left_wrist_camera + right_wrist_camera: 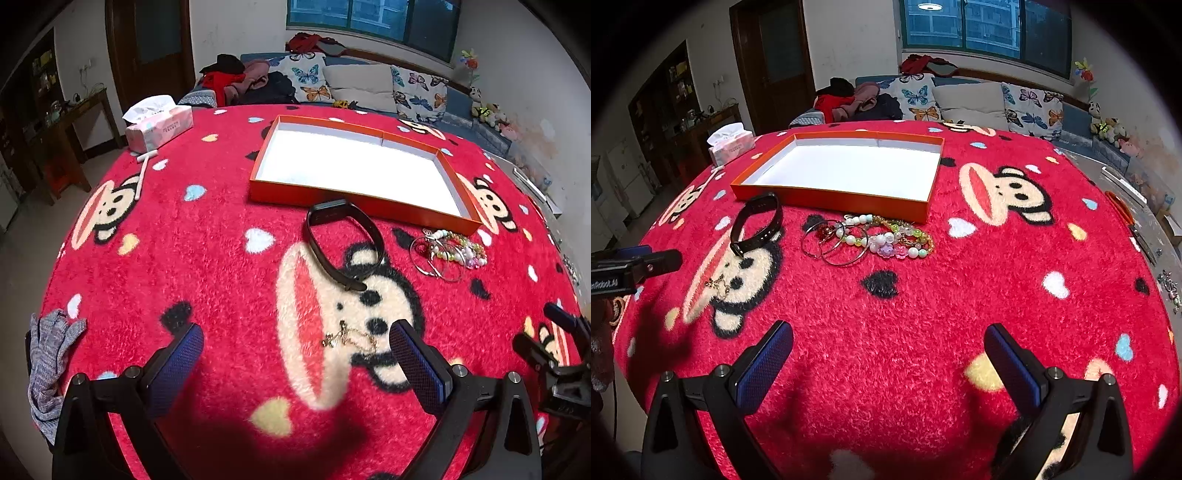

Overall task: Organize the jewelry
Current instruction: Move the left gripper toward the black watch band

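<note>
L gripper [295, 345] jaws apart, over gold chain [349, 338] | R gripper [888, 341] jaws apart, holds nothing | orange box [827, 194] w/ nothing inside

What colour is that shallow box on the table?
The box is orange outside and white inside; the right wrist view shows it best.

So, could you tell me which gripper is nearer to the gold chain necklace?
Left. The left gripper hangs open right at the gold chain necklace, which lies between its fingers, close to the right-hand one. The right gripper is open farther off, with the necklace well to its left.
</note>
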The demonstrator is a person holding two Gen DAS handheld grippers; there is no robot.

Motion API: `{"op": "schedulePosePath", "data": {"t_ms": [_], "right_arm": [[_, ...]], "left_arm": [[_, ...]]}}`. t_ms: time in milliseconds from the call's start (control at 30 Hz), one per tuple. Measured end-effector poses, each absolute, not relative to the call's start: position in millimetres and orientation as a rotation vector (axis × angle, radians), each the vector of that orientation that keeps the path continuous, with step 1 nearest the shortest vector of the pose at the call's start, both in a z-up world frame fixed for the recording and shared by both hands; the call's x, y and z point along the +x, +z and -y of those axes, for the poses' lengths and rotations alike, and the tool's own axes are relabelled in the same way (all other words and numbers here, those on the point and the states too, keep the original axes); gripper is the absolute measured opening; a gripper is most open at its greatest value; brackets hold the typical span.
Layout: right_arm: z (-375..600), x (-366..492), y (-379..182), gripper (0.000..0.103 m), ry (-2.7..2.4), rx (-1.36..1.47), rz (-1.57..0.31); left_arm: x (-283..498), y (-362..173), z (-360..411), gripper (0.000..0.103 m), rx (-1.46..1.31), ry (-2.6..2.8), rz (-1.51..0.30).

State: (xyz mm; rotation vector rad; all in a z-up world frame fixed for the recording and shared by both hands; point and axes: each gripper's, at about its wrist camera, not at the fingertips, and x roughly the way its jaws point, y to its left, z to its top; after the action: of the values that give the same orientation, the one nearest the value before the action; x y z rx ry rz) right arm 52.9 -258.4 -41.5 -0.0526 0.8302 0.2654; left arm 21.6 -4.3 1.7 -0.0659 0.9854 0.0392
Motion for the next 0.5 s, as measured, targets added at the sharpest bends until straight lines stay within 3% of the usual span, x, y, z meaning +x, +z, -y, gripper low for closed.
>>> {"op": "schedulePosePath", "data": {"t_ms": [500], "right_arm": [[264, 69, -40, 0.103, 0.282, -0.050, -0.829]], "left_arm": [[86, 5, 21, 0.103, -0.134, 0.092, -1.039]]}}
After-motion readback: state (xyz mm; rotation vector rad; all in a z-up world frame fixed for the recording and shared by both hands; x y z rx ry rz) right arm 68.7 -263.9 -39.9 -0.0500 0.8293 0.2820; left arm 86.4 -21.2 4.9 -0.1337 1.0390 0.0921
